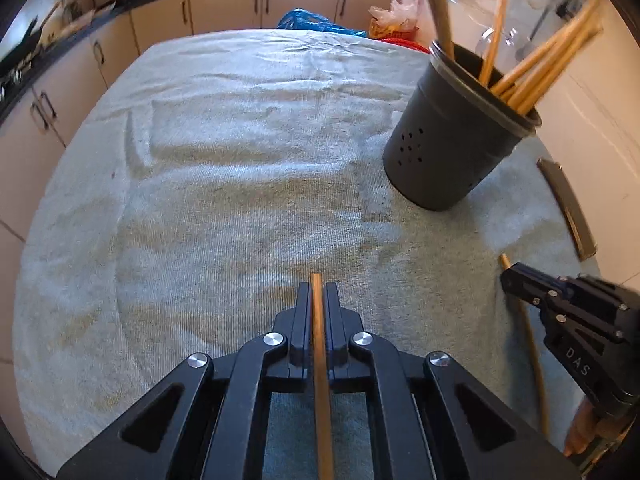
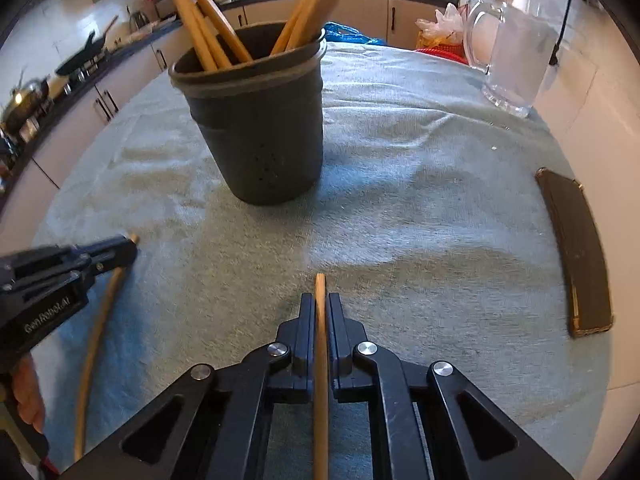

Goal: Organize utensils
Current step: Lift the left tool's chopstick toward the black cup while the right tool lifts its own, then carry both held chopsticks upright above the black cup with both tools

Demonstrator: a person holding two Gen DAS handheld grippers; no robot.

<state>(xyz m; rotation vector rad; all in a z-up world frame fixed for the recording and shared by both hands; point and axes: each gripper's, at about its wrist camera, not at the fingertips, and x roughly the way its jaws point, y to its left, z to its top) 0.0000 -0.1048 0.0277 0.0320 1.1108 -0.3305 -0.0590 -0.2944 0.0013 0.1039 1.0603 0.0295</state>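
Observation:
A black perforated utensil holder (image 1: 452, 136) stands on the towel-covered table and holds several wooden chopsticks (image 1: 540, 76). It also shows in the right wrist view (image 2: 256, 120). My left gripper (image 1: 318, 292) is shut on a wooden chopstick (image 1: 320, 360) that runs lengthwise between its fingers. My right gripper (image 2: 320, 300) is shut on another wooden chopstick (image 2: 321, 360) in the same way. Each gripper shows in the other's view, the right gripper (image 1: 508, 276) at the lower right and the left gripper (image 2: 128, 246) at the lower left, both low over the towel.
A pale green towel (image 1: 240, 160) covers the table. A dark flat case (image 2: 576, 256) lies at the right edge. A glass jug (image 2: 512, 60) stands at the far right. Plastic bags (image 1: 316, 22) sit at the table's far edge. Kitchen cabinets and a cluttered counter run behind.

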